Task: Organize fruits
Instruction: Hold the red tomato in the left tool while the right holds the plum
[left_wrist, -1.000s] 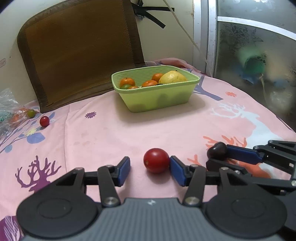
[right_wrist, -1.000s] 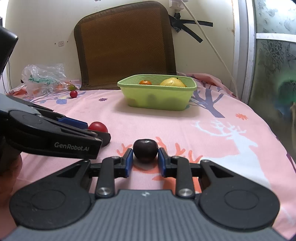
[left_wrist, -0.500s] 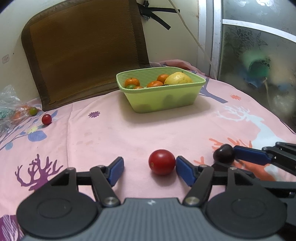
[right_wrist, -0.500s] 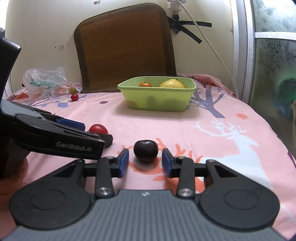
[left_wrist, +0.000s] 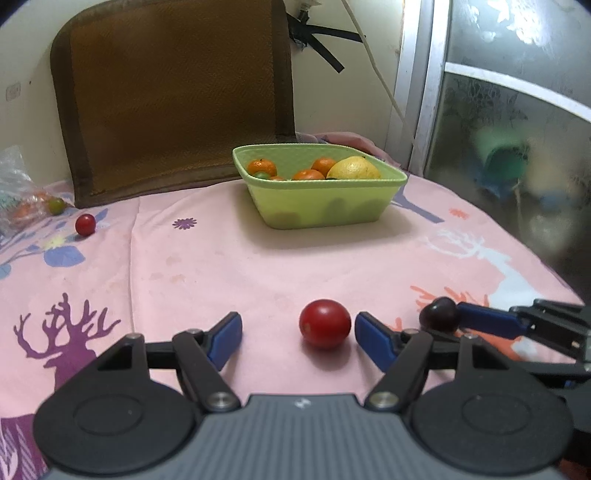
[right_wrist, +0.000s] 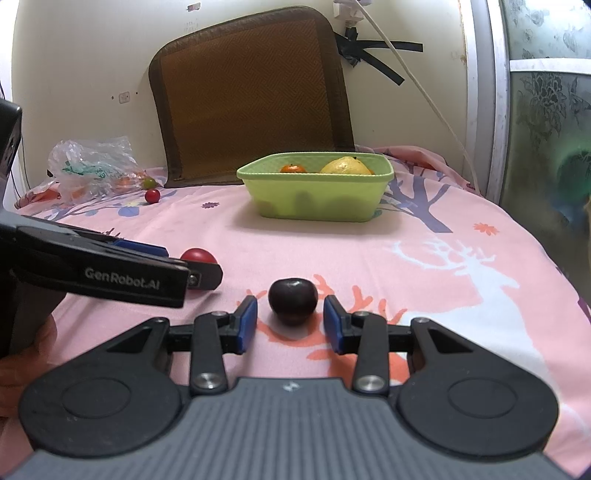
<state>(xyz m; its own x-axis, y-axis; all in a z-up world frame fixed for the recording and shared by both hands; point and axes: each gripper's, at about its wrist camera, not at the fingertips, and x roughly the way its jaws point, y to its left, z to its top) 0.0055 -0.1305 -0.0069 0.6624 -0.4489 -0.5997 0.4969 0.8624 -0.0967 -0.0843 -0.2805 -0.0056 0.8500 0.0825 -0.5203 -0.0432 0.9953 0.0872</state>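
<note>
**Two hand-held grippers spread around two loose fruits**

We are holding the left hand-held gripper (left_wrist: 298, 341) low over the pink printed cloth (left_wrist: 221, 266), its blue pads spread wide. A red tomato (left_wrist: 324, 324) is sitting on the cloth between them, much nearer the right pad and seemingly just clear of it, with a wide gap to the left pad.

We are keeping the right hand-held gripper (right_wrist: 290, 322) just to the right of the left one, and its pads are also parted. A dark round fruit (right_wrist: 293, 301) is lying between them on the cloth, a small gap showing on each side.

Well ahead of both grippers a green basket (left_wrist: 325, 206) is standing on the cloth, holding several oranges (left_wrist: 262, 167) and a yellow fruit (left_wrist: 353, 169). Far ahead and to the left, a small red fruit (left_wrist: 85, 224) is resting near a crumpled plastic bag (right_wrist: 92, 168), with a small green fruit (left_wrist: 56, 205) beside the bag.
</note>
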